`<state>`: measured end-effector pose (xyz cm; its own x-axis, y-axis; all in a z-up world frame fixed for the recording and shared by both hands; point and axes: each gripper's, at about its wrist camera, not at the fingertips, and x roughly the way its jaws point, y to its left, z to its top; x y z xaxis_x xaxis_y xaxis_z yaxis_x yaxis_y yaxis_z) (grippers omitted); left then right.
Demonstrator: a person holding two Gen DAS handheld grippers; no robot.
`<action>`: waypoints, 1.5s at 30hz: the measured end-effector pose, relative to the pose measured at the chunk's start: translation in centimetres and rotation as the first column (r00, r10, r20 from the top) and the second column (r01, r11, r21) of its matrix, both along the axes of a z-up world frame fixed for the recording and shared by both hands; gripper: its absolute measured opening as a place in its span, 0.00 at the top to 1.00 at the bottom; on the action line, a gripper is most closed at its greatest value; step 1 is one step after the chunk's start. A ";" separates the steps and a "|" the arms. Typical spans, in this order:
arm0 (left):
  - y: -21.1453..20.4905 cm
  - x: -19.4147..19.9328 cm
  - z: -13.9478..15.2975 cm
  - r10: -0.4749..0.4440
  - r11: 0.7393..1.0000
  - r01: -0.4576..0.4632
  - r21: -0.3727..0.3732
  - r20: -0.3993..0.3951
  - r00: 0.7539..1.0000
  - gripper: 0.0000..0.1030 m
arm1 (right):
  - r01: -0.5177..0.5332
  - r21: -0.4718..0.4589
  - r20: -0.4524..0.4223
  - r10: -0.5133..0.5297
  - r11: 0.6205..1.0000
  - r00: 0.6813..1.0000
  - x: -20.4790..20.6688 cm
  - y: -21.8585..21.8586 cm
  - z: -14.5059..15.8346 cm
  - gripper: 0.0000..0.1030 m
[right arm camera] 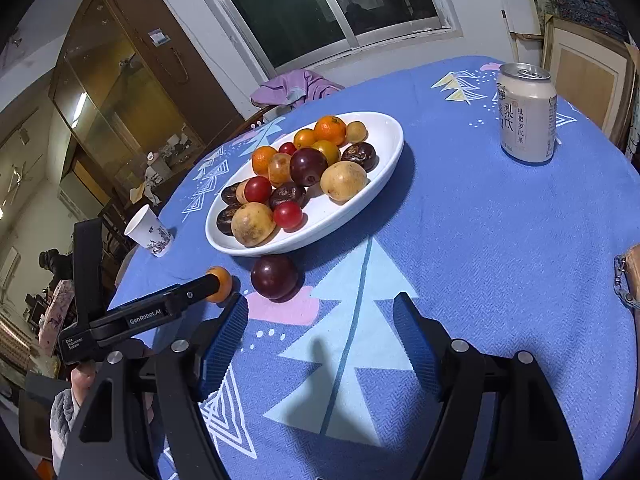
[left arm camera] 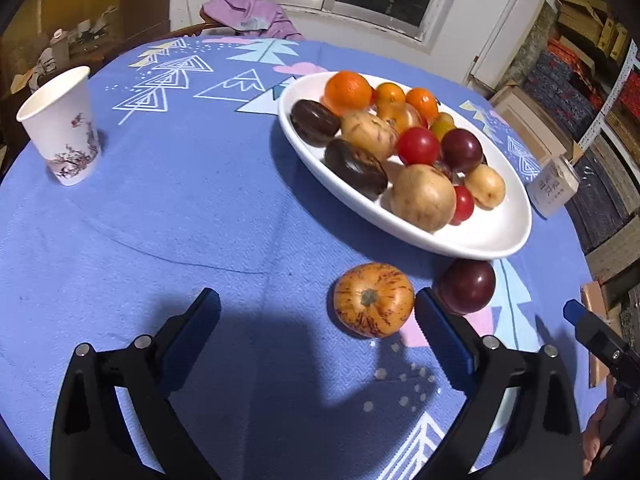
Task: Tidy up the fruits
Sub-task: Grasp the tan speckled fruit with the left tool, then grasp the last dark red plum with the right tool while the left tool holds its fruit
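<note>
A white oval plate [left arm camera: 492,240] [right arm camera: 384,152] holds several fruits: oranges, red and dark plums, tan and dark brown ones. On the blue cloth in front of it lie an orange striped fruit [left arm camera: 374,300] [right arm camera: 221,283] and a dark red plum [left arm camera: 467,286] [right arm camera: 274,277]. My left gripper [left arm camera: 318,310] is open and empty; the striped fruit lies between its fingers, close to the right finger. It also shows in the right wrist view [right arm camera: 216,280]. My right gripper [right arm camera: 320,320] is open and empty, just short of the plum.
A paper cup [left arm camera: 64,126] [right arm camera: 149,231] stands at the table's left. A drink can [right arm camera: 527,114] [left arm camera: 554,188] stands at the right behind the plate. A purple cloth [left arm camera: 248,16] hangs on a chair at the far edge. Shelves line the right wall.
</note>
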<state>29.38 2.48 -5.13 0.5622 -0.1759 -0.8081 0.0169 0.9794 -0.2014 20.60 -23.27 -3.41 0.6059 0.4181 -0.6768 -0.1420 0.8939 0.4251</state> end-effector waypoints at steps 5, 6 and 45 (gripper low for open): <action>0.9 -0.7 1.3 0.038 0.996 -0.043 0.081 0.057 0.998 0.07 | 0.000 -0.007 -0.009 0.000 1.000 1.000 0.1 0.1 -0.3 0.26; 1.7 -1.0 1.7 0.063 0.993 -0.069 0.094 0.069 0.996 0.07 | -0.003 -0.008 -0.009 0.002 1.000 1.000 0.1 0.1 -0.3 0.26; 2.0 0.0 -0.2 0.027 1.000 -0.027 0.008 0.004 1.000 0.53 | -0.112 -0.224 -0.043 0.106 0.968 0.994 5.3 9.2 -2.1 0.63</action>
